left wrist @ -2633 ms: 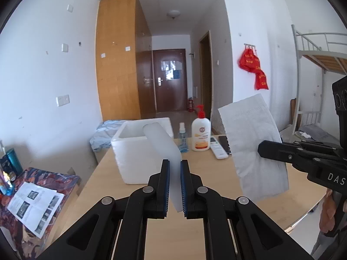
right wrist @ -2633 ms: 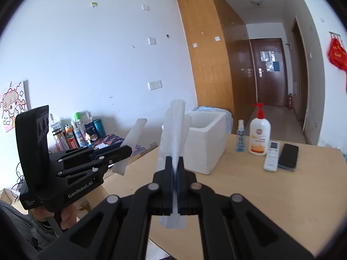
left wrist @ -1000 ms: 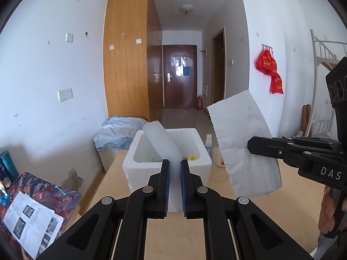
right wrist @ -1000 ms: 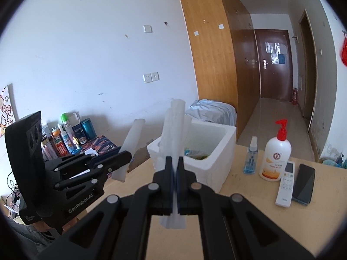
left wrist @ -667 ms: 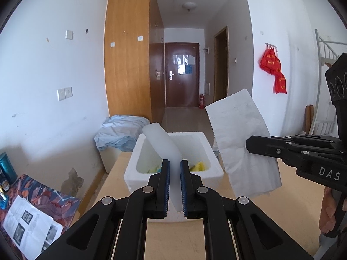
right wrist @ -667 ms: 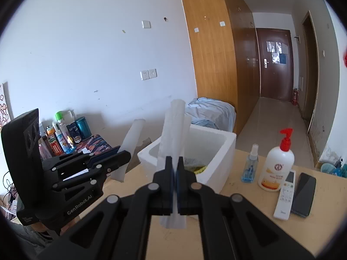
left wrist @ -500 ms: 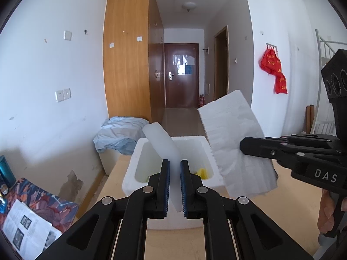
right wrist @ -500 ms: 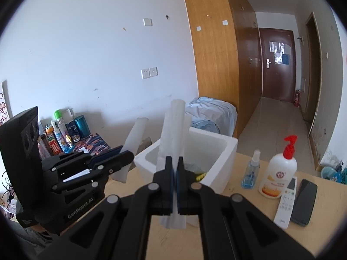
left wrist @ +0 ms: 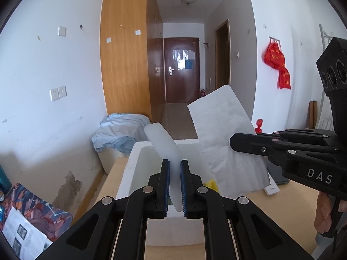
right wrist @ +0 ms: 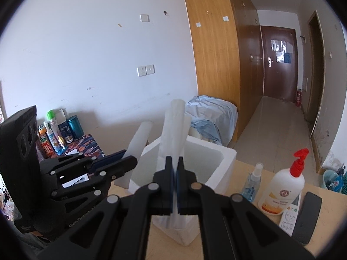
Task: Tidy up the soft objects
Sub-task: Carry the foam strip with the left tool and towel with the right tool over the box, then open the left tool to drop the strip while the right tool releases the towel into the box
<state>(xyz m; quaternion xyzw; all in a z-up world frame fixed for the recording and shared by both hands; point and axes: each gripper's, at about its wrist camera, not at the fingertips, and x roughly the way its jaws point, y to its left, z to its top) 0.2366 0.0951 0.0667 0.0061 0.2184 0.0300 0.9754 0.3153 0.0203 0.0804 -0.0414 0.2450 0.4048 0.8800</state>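
Carrying two soft white pieces to the foam box.

My left claw [left wrist: 175,182] clamps a smooth white foam strip [left wrist: 161,139]; my right claw [right wrist: 175,170] pinches a folded paper towel [left wrist: 225,138], both over the foam box [right wrist: 219,158] on the counter [right wrist: 321,227]. Next I lower and release inside. The box looms nearer than before.

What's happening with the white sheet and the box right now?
Both tools, left and right, shut on white foam sheet. Sheet above open foam box. Nothing blocking.

black claws [left wrist: 174,184] with blue pads (silver screws), "das" lettering.
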